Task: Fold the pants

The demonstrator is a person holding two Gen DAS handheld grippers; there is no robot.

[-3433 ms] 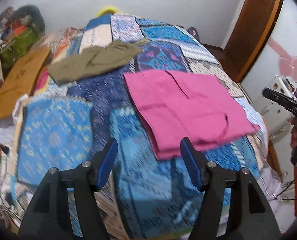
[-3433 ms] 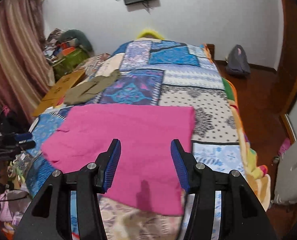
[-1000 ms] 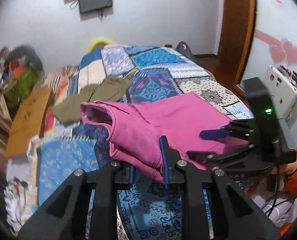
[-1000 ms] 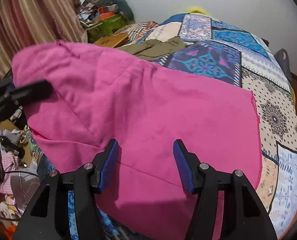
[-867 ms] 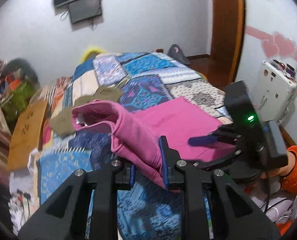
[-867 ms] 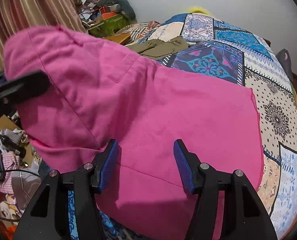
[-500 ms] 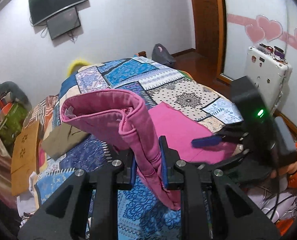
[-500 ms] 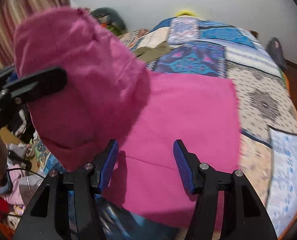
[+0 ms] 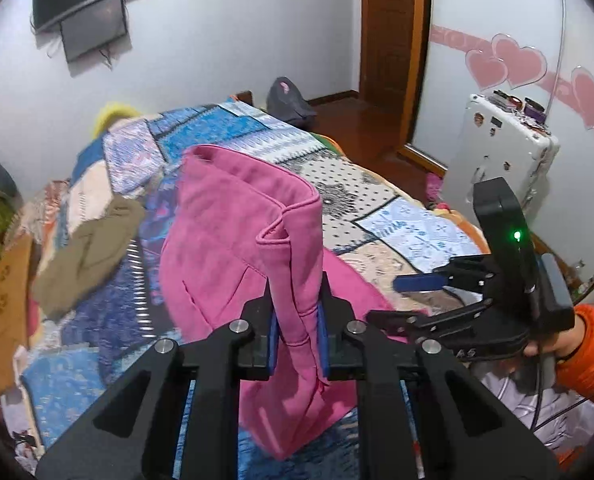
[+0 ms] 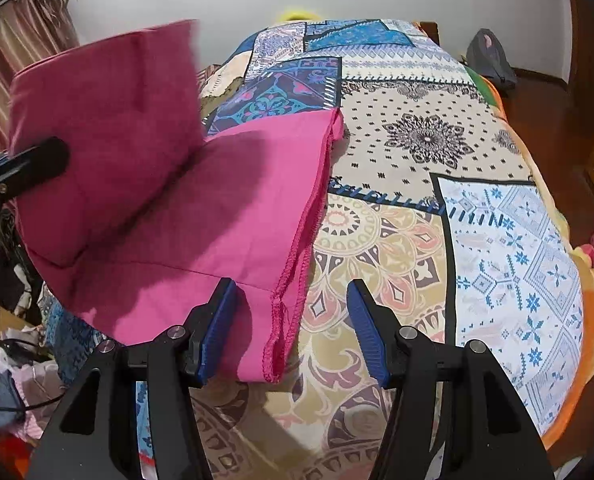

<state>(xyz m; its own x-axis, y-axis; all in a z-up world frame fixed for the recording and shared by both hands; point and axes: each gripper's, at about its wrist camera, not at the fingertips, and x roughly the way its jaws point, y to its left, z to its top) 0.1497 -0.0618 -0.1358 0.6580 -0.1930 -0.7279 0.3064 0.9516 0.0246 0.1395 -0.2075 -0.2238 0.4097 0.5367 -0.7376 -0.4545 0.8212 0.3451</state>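
A home bedroom: a bed (image 10: pixel 417 160) under a patchwork bedspread, a wall-mounted television (image 9: pixel 85 12), a wooden door (image 9: pixel 393 36), striped curtains (image 10: pixel 17 52) and pink heart wall stickers (image 9: pixel 513 60).

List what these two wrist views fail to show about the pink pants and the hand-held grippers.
- Pink pants, left wrist view: the lifted flap hides the layer beneath.
- Left hand-held gripper: closing on the fabric; its pads are mostly covered.
- Right hand-held gripper: open; whether it touches the hem is unclear.

Left tongs (image 9: pixel 297 336) closing on pink cloth; right tongs (image 10: pixel 291 332) agape, gripping nothing.
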